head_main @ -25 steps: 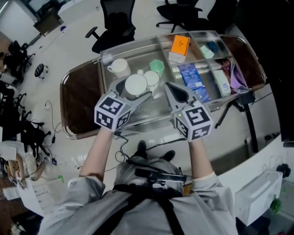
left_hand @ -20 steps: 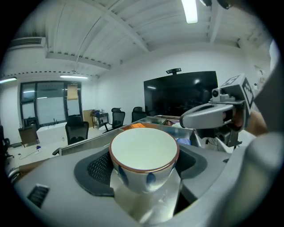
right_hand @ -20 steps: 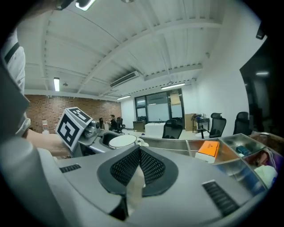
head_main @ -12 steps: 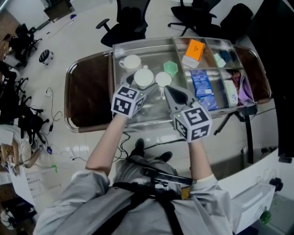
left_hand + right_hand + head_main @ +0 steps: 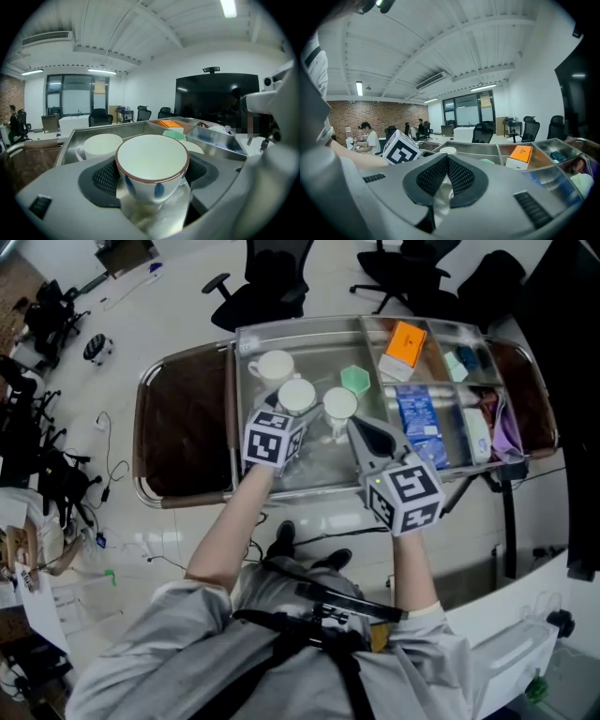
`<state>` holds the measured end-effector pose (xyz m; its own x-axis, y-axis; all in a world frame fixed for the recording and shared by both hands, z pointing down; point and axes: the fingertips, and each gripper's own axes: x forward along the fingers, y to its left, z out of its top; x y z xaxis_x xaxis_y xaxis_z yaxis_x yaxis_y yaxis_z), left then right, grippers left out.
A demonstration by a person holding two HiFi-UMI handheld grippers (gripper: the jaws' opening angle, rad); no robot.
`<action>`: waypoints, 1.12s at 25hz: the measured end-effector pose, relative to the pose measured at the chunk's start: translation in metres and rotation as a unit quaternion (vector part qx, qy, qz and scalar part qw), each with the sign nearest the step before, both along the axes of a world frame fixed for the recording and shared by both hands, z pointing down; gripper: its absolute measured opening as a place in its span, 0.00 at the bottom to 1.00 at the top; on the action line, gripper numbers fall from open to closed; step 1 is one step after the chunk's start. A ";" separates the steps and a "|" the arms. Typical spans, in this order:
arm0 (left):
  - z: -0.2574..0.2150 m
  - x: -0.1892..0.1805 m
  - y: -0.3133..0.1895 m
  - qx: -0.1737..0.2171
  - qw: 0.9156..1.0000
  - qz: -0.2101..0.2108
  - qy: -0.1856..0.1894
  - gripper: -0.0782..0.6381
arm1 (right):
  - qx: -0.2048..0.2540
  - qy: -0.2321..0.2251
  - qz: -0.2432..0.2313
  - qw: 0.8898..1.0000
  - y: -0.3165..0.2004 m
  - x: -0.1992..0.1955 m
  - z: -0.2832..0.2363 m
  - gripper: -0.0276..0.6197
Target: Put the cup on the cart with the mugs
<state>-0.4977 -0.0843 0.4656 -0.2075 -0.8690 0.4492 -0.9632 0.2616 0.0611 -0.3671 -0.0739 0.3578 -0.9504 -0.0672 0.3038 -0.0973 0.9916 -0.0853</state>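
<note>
My left gripper (image 5: 292, 413) is shut on a white cup (image 5: 297, 395) with a brown rim and blue marks (image 5: 152, 164). It holds the cup upright and low inside the steel tray (image 5: 251, 457) of the cart. A white mug (image 5: 272, 365) stands just behind the cup, and another white cup (image 5: 339, 406) stands to its right. In the left gripper view the mug (image 5: 101, 144) sits close behind the held cup, on the left. My right gripper (image 5: 373, 439) hovers over the tray's front right with its jaws shut and nothing in them (image 5: 447, 180).
A green hexagonal lid (image 5: 354, 380) lies behind the mugs. Compartments to the right hold an orange box (image 5: 405, 341), blue packets (image 5: 413, 422) and purple cloth (image 5: 507, 432). The brown cart shelf (image 5: 180, 439) extends to the left. Office chairs (image 5: 267, 292) stand beyond the cart.
My left gripper has carried the cup forward and down into the tray, closer to the mugs. The right gripper has stayed almost where it was.
</note>
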 end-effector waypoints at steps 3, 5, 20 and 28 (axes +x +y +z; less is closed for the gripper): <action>-0.003 -0.001 0.002 0.009 1.000 0.002 -0.003 0.67 | -0.002 -0.002 0.000 1.000 0.000 0.000 -0.001 0.05; -0.004 -0.002 0.005 0.014 1.000 -0.001 -0.005 0.67 | -0.004 -0.003 -0.001 1.000 0.001 0.000 -0.001 0.05; 0.015 -0.005 0.004 -0.001 1.000 -0.006 0.011 0.67 | -0.004 -0.001 -0.002 1.000 0.005 0.006 0.001 0.05; 0.026 -0.009 0.003 -0.011 1.000 -0.010 0.008 0.67 | -0.002 -0.002 -0.001 1.000 0.005 0.008 0.000 0.05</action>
<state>-0.5063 -0.0815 0.4919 -0.2171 -0.8544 0.4721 -0.9567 0.2822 0.0707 -0.3588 -0.0685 0.3581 -0.9520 -0.0640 0.2994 -0.0950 0.9914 -0.0900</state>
